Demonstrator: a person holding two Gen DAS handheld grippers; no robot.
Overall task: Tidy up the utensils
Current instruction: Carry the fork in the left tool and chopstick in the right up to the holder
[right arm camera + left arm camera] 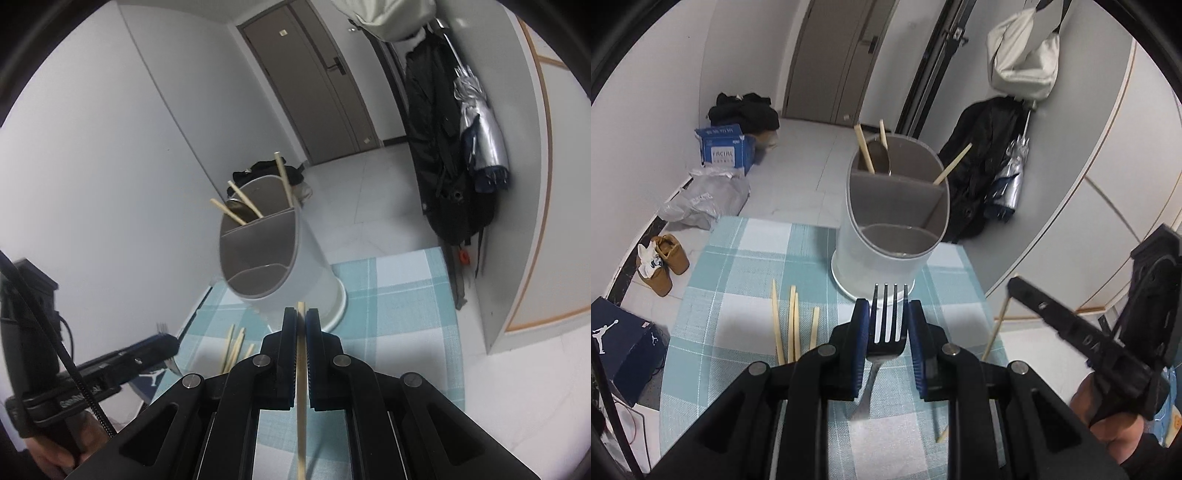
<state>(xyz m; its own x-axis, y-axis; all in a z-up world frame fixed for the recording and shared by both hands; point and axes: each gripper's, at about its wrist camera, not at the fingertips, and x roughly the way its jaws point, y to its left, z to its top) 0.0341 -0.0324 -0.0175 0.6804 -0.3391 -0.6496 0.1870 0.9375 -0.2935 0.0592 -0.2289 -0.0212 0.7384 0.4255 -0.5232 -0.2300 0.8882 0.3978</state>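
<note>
Left to right. The left gripper (pixel 885 321) is clamping a metal fork (pixel 888 325) by its head, tines pointing forward toward the divided utensil holder (pixel 886 236), which is standing just ahead on the far part of the checked tablecloth (pixel 738 280). The fork's long axis is running along the fingers, handle trailing back and down. Loose chopsticks (pixel 792 325) are lying on the cloth left of this gripper. The right gripper (pixel 301 325) is pinching a single chopstick (pixel 301 387) lengthwise, tip aimed at the holder, which is lying ahead and slightly left. Both grippers appear about equally near. The holder is already containing chopsticks and a spoon (pixel 881 157) in its rear compartments. Beyond, a tiled floor, a door (pixel 317 85) and hanging coats (pixel 436 129) are showing.
</note>
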